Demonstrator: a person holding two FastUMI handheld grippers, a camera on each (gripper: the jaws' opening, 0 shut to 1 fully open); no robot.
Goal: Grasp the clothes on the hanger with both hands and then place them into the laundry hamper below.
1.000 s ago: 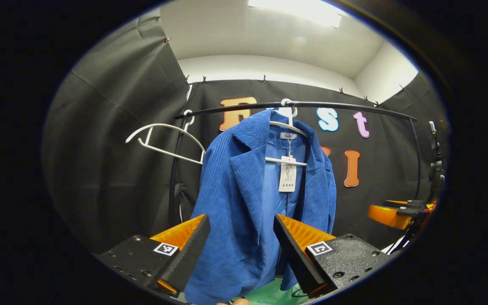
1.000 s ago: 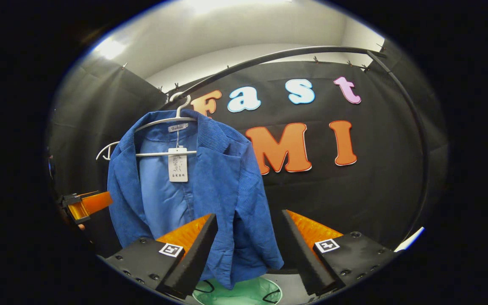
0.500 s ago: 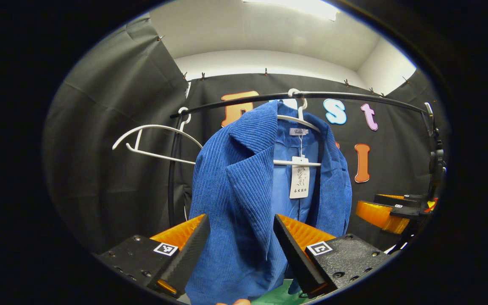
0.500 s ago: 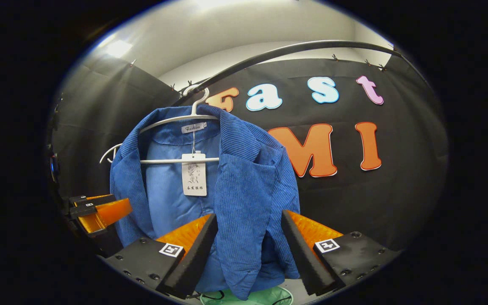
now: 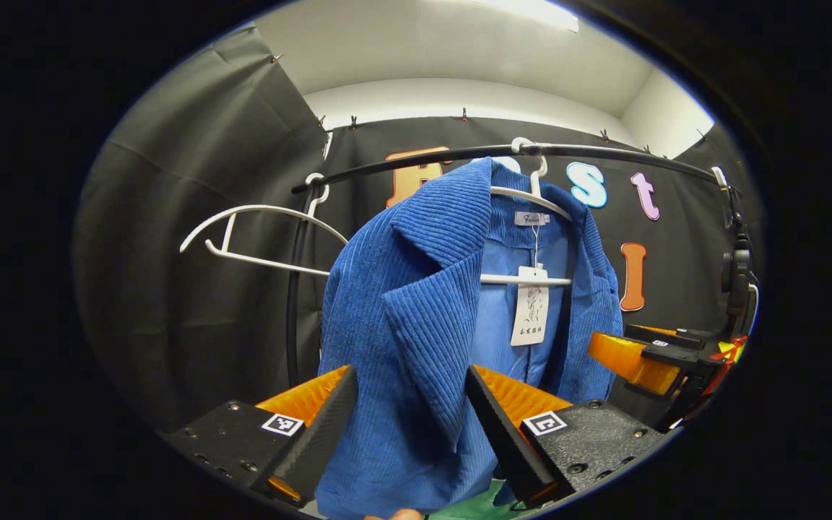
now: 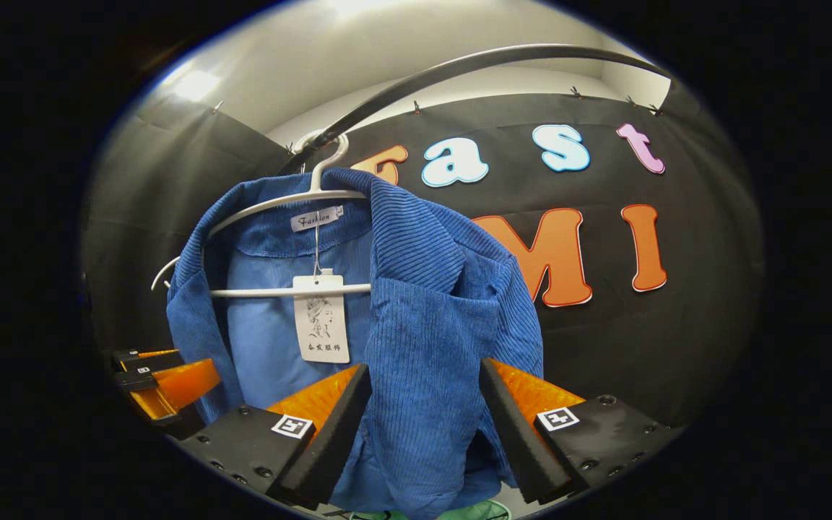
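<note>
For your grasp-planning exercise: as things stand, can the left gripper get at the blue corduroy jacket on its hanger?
Probably yes. The left gripper is open, with the blue corduroy jacket front panel hanging right ahead of its gap and nothing in between. Whether fabric already lies between the fingers is unclear.

Ribbed blue corduroy jacket (image 5: 416, 318), white hanger (image 5: 531, 195), white tag (image 6: 322, 318), black rail (image 5: 401, 160).

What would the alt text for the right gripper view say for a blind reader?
A blue corduroy jacket hangs on a white hanger from a black rail. The right tongs stand open around its front panel, with the left tongs farther off beside it.
</note>
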